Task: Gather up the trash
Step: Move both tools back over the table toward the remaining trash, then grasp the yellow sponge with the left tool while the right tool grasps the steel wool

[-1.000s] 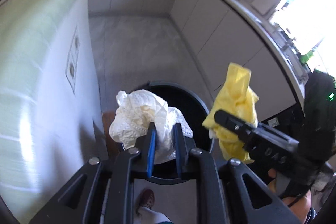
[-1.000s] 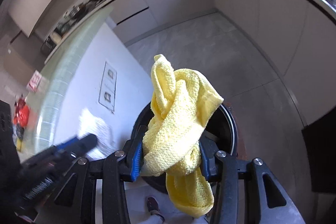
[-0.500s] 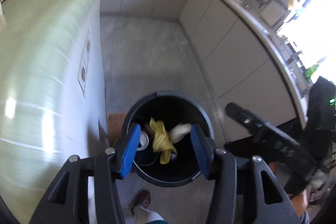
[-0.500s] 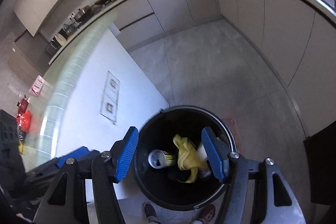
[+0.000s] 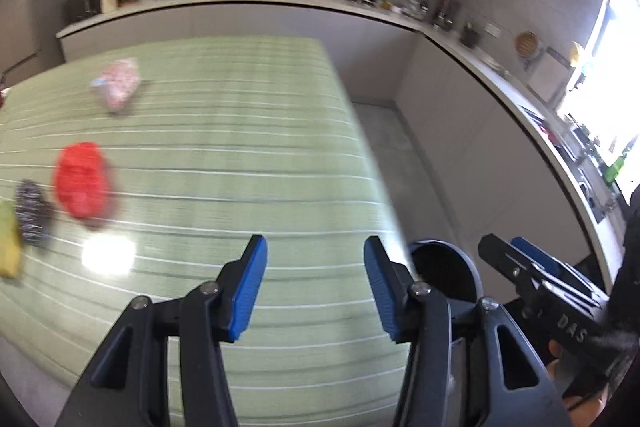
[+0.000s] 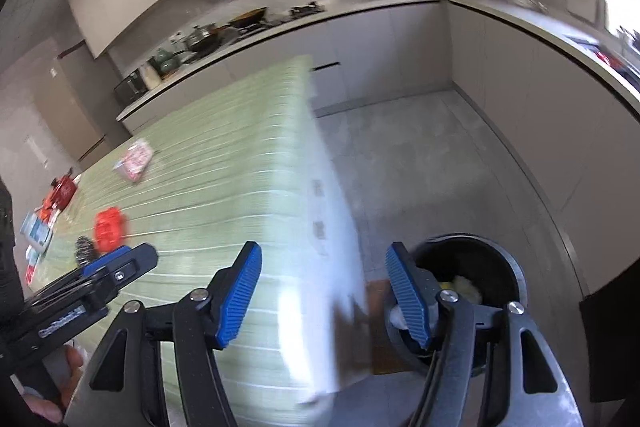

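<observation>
My left gripper (image 5: 314, 287) is open and empty, over the near edge of the green striped table (image 5: 224, 147). My right gripper (image 6: 322, 295) is open and empty, over the table's right edge. The black trash bin (image 6: 472, 283) stands on the floor right of the table, with yellow and white items inside; its rim also shows in the left wrist view (image 5: 444, 267). On the table lie a red crumpled piece (image 5: 82, 183), a pink-white wrapper (image 5: 118, 89), a dark scrubber-like item (image 5: 32, 213) and a yellow item (image 5: 8, 243) at the left edge.
A kitchen counter (image 5: 400, 15) with pots and utensils runs along the back and right walls. Grey floor (image 6: 420, 167) lies between table and cabinets. Several packets (image 6: 48, 211) sit at the table's far left. The right gripper shows in the left wrist view (image 5: 536, 283).
Both grippers opened and dropped the white paper and yellow cloth into the bin. Both have since swung up from the bin toward the table.
</observation>
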Motion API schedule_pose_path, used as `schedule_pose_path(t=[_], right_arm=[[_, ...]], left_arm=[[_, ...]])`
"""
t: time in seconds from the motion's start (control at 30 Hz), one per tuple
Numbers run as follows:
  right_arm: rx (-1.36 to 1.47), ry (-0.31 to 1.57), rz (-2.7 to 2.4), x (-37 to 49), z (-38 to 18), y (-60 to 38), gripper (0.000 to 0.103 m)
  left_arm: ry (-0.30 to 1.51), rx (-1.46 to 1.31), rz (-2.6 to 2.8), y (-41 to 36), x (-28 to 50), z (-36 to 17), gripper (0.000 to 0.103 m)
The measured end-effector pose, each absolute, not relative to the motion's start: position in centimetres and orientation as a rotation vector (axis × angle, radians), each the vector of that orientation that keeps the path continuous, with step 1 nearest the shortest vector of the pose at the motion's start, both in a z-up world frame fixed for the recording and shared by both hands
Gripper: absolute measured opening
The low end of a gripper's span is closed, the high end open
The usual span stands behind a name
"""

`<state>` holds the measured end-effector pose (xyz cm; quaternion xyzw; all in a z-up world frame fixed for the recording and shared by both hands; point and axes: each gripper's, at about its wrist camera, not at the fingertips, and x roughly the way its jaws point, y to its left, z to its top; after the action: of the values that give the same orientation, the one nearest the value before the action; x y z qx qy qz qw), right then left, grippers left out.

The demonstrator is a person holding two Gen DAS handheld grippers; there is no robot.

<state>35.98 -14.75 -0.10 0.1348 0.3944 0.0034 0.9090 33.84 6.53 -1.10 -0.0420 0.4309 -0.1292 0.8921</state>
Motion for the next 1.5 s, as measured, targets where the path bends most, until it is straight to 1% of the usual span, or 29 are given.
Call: schedule_pose_path(t=[0.2, 0.3, 0.43, 0.63, 0.8, 0.93, 1.07, 1.17, 1.3, 1.43, 1.47, 1.5], right_arm=[[0.219, 0.783, 0.081, 37.2, 0.9, -3.1, 0.071], [0.191, 0.798, 0.153, 38.7, 0.9, 2.6, 0.071], [0.152, 0.815, 0.243, 40.3, 0.9, 8.2, 0.071], [0.132, 0.825, 0.391, 42.3, -0.7, 14.8, 0.071], [0.117, 0.838, 0.458, 43.8, -1.8, 18.9, 0.071], [0.111, 0.841, 0.462, 44.5, -2.2, 21.7, 0.071], [0.129, 0.858, 0.452, 45.2, -3.1, 24.2, 0.071], [0.138, 0.887, 0.455, 45.9, -3.9, 26.9, 0.071], [0.112, 0.9, 0.439, 46.9, -4.7, 29.6, 0.071], [0.118, 0.937, 0.421, 48.4, -6.2, 31.1, 0.071], [0.117, 0.941, 0.415, 48.6, -6.5, 31.3, 0.069], [0.112, 0.945, 0.407, 48.9, -6.9, 31.5, 0.064]], left_arm=[[0.86, -0.083, -0.168, 15.6, 33.2, -1.5, 0.052], [0.861, -0.109, -0.098, 19.6, 33.1, -1.7, 0.052], [0.849, -0.155, 0.005, 24.7, 33.5, -1.8, 0.052], [0.857, -0.172, 0.173, 30.8, 33.5, -3.5, 0.052], [0.909, -0.203, 0.171, 33.8, 34.3, -6.1, 0.052], [0.942, -0.172, 0.128, 34.8, 36.3, -8.3, 0.052], [0.919, -0.115, 0.073, 36.1, 37.4, -8.1, 0.052], [0.907, -0.086, 0.081, 38.5, 38.1, -8.1, 0.052], [0.951, -0.15, 0.068, 42.5, 39.2, -8.9, 0.052], [0.963, -0.139, 0.066, 44.1, 39.8, -9.5, 0.052], [0.965, -0.141, 0.062, 44.3, 39.9, -9.5, 0.052], [0.962, -0.144, 0.057, 44.6, 40.0, -9.5, 0.052]])
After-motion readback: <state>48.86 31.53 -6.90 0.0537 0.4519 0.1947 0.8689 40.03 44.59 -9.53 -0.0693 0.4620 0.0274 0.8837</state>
